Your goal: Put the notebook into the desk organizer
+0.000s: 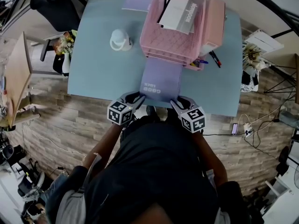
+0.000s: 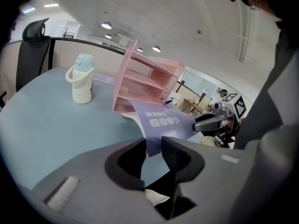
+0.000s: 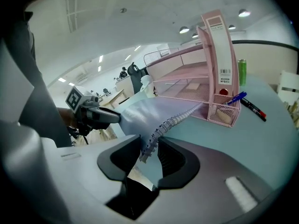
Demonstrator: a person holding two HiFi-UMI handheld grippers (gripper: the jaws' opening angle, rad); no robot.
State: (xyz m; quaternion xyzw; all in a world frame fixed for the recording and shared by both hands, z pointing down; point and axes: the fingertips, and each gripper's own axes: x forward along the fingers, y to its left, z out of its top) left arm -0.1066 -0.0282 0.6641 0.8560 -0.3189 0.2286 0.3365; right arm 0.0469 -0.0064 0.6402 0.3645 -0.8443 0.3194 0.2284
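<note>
Nearest us, the left gripper (image 2: 153, 143) and right gripper (image 3: 148, 143) each have jaws clamped on a near corner of the purple notebook (image 1: 161, 80), its far end just nosing into the lowest tier of the pink organizer (image 1: 168, 45) on the desk (image 1: 98, 69), so push unevenly and it could buckle or jam, I'd say.

**An open-plan office**

A pale blue bench (image 1: 98, 73) carries a pink desk organizer (image 1: 173, 36), with pens (image 1: 216, 59) just to its right. A black office chair (image 1: 56, 8) stands at the far left. Cables (image 1: 247, 134) trail over the wood-plank floor (image 1: 60, 120), and ceiling lights (image 2: 107, 25) run in rows overhead.
</note>
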